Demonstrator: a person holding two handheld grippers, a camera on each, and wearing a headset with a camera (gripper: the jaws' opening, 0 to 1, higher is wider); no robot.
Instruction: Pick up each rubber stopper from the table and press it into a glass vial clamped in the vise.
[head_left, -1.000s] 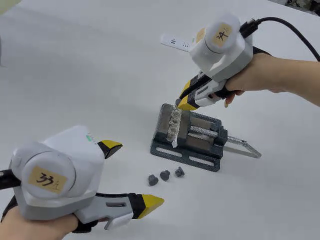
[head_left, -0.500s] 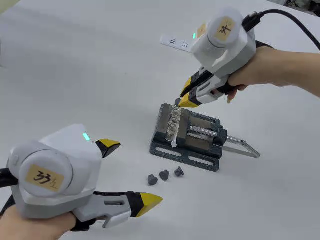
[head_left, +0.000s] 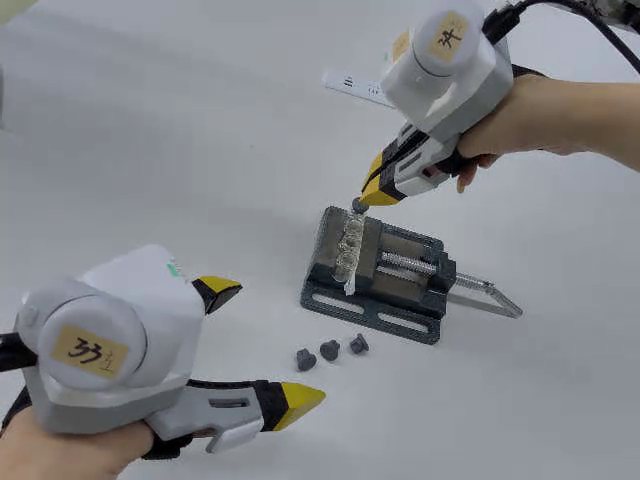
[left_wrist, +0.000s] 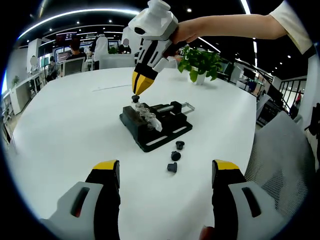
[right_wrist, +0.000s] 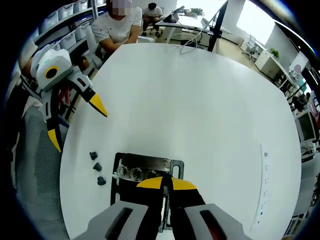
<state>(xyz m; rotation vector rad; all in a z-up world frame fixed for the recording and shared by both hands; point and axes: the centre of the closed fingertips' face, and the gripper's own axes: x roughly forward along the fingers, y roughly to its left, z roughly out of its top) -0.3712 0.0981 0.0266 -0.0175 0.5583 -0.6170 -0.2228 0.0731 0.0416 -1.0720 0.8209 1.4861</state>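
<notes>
A dark vise stands mid-table with a row of glass vials clamped in its jaws. My right gripper hangs just above the far end of that row, shut on a small grey rubber stopper. The left gripper view shows the same stopper right over the vials. In the right gripper view my shut jaws cover the stopper, with the vials just beyond. Three loose stoppers lie in front of the vise. My left gripper is open and empty, low at the near left.
A white strip with markings lies on the table behind the vise. The vise handle sticks out to the right. The white tabletop stretches wide to the left. People sit at the table's far side.
My right gripper has lifted slightly and tilted steeper over the vials, still holding the stopper. The left gripper has barely shifted.
</notes>
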